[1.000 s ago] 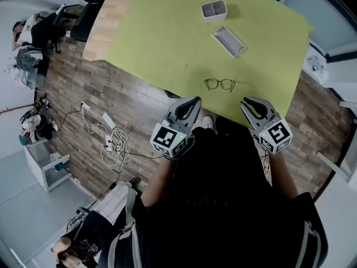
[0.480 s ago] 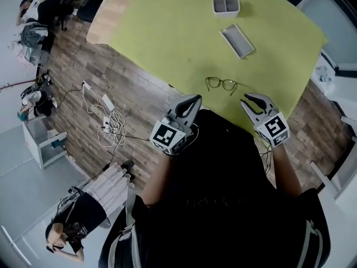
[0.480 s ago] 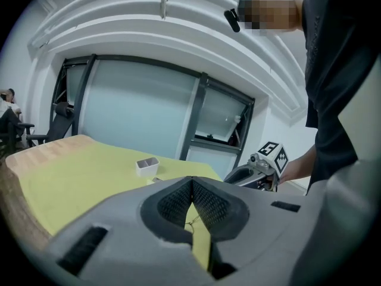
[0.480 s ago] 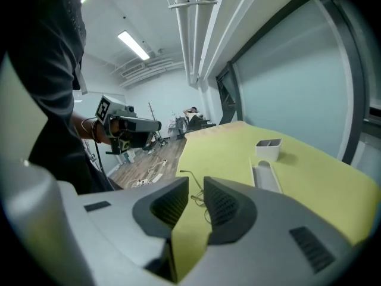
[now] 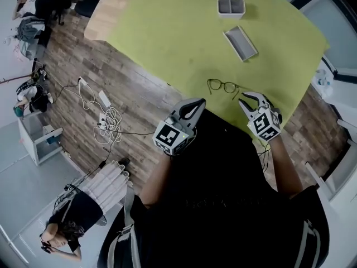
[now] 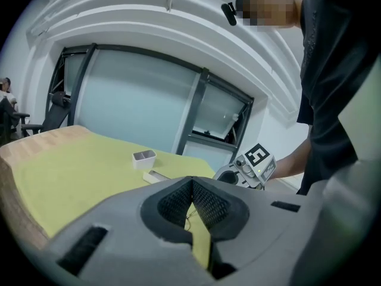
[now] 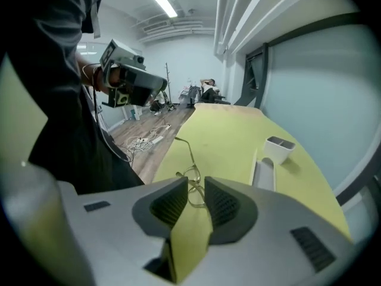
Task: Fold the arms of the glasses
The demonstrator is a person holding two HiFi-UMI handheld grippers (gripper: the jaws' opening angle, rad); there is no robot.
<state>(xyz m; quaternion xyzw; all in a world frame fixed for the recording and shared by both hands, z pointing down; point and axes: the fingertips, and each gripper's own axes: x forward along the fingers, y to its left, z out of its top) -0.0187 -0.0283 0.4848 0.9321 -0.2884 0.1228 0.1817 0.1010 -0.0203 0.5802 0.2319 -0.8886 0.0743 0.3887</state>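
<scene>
Glasses (image 5: 222, 86) unfolded on the green surface (image 5: 167, 32), close to its near edge, just beyond both grippers. Right gripper (image 5: 249, 99) nearest, fingers a narrow gap apart and holding nothing, lined up on the right end of the frame. Left gripper (image 5: 198, 103) a little further back on the left, fingers pressed together at the tips, empty. Likely trouble from here: thin wire frame skating under a one-sided push and tipping over the near edge; a pinch landing on a lens rather than on an arm; a hinge strained by folding against an unsteadied frame, all the more likely with the left fingers closed and not ready to brace. From the head view, only the layout: frame ahead of the two grippers, flat tray (image 5: 240, 43) and small two-part box (image 5: 230, 6) well apart toward the far side, arms too fine to read. From the right gripper view, far more: one arm (image 7: 183, 154) stretched straight out along the surface, lenses just past the fingertips. From the left gripper view, merely a sliver of wire through the slit between the fingers, plus the right gripper alongside.
</scene>
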